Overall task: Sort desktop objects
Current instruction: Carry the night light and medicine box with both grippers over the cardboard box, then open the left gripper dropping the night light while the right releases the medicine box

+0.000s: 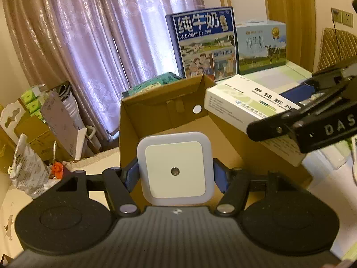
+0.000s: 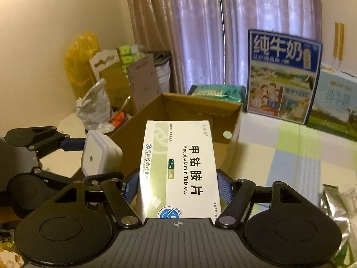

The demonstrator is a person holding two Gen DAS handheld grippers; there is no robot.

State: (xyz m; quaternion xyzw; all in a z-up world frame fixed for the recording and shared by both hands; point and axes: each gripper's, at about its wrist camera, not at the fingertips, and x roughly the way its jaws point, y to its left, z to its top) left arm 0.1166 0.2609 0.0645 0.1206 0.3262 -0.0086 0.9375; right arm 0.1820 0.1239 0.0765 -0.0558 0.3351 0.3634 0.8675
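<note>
Both tongs are built alike. The left tongs (image 1: 176,174) have a dark grey ribbed housing nearest the camera, marked at its far edge with a small white crosshair. A round black disc with a raised inner ring sits on either side of the housing. From each disc a black linkage bar with a triangular cut-out runs inward, pinned by round silver screws. The fingers (image 1: 219,178) carry blue pads with a grooved face.

The right tongs (image 2: 178,185) show the same ribbed grey housing, crosshair mark, black discs, silver screws and blue ridged pads. Seen from the left camera, their black side bears pale letters "DAS".
</note>
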